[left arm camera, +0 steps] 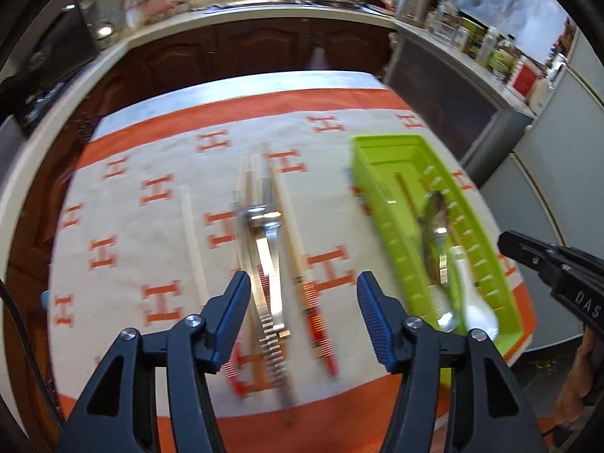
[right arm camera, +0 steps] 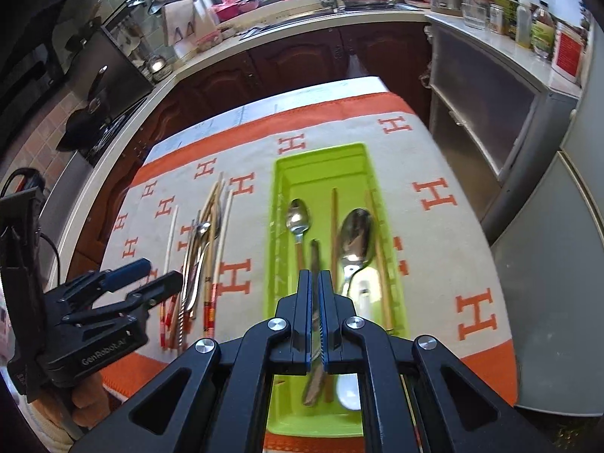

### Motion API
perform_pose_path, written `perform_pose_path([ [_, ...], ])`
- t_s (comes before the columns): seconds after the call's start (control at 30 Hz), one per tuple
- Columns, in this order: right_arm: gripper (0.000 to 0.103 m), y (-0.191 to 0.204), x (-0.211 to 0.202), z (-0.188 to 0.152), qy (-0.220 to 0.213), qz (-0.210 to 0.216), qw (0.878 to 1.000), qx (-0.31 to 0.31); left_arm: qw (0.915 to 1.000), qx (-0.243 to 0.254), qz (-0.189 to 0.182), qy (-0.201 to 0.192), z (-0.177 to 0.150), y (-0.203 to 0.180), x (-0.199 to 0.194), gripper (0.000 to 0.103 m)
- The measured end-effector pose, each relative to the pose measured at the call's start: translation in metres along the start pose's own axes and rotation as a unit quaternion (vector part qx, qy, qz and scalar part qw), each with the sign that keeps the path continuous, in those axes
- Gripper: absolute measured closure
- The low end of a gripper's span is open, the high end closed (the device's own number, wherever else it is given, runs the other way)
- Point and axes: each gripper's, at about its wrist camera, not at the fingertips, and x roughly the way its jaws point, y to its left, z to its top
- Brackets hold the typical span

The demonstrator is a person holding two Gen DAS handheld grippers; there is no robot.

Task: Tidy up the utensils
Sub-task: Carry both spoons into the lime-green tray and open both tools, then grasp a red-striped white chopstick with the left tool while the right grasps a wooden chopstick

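Lime-green cutlery tray (right arm camera: 321,158) lies under our right gripper (right arm camera: 315,283), clamped on a table knife (right arm camera: 314,260) to lower in; our left gripper (left arm camera: 304,294), jaws apart and empty, hovers over the loose chopsticks (left arm camera: 290,234) at its 12 o'clock.

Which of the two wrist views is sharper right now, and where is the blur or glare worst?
Right wrist view: sharper; green tray crisp, only the utensil in the shut right gripper smears. Left wrist view: motion blur streaks the loose utensils on the cloth and the tray's near wall, glare on the metal. Both: strong fisheye bending at the edges, window blown out.
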Motion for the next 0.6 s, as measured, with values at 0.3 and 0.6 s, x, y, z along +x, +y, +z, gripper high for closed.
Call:
perform_pose_path([
  [0.3, 0.099, 0.064, 0.031, -0.002, 0.042, 0.041, 0.997, -0.052, 0.9963, -0.076, 0.041, 0.005, -0.028, 0.088, -0.012, 0.028],
  [0.6, 0.099, 0.102, 0.088, 0.022, 0.095, 0.087, 0.990, -0.052, 0.9937, -0.106, 0.008, 0.037, -0.032, 0.121, 0.019, 0.036],
])
